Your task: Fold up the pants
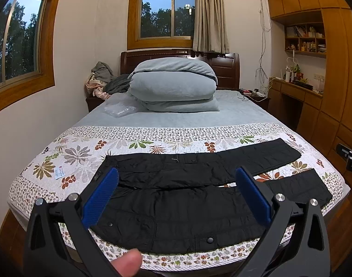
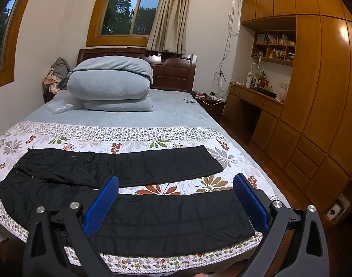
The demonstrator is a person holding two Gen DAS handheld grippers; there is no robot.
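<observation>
Black pants (image 1: 176,207) spread flat near bed (image 1: 199,117) foot edge, waist partly hidden behind left gripper (image 1: 176,198), right gripper (image 2: 176,203) likewise wide open, both empty, clear quilt beyond.

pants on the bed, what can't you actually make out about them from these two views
- Left wrist view: the open left gripper has blue fingers that cover parts of the black pants at the waist end and the near leg.
- Right wrist view: the open right gripper hides the near leg's middle and cuff corner.
- Both views: the small white label on the floral quilt is too small to read.
- Both views: the pants' underside is hidden.
</observation>
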